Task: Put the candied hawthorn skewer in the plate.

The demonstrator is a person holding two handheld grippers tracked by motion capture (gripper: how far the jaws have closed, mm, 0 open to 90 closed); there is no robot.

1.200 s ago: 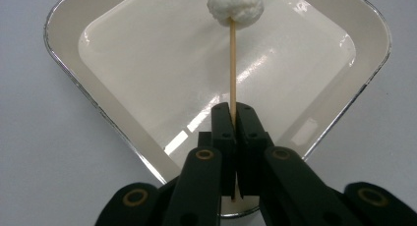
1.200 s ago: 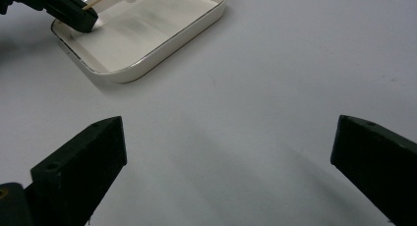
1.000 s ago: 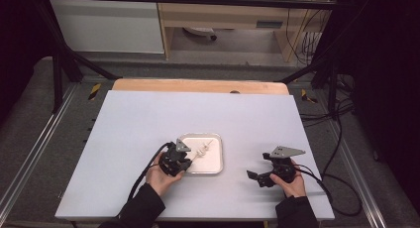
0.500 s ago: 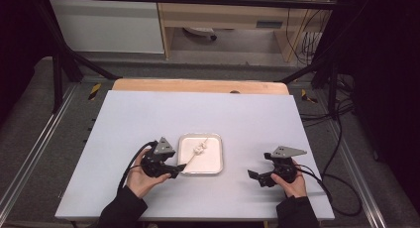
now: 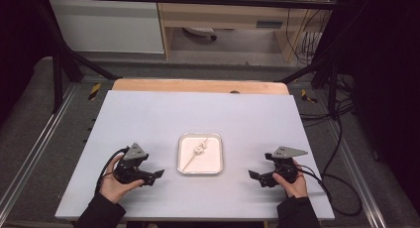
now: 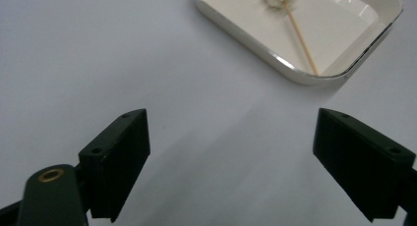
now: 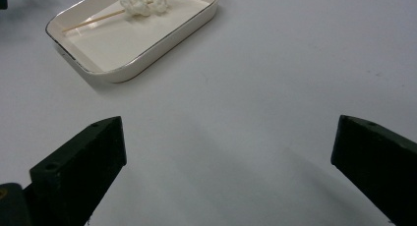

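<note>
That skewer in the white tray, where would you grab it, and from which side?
Probably by the bare wooden end of the skewer, the end nearer the person. The white lumps sit on the far half, so the near half is free. It lies flat in the shallow tray, so come from above, jaws across the stick. The left gripper is nearer that end, jaws open.

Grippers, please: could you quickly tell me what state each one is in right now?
Left gripper: just opened, nothing between its jaws.
Right gripper: open, empty.
</note>
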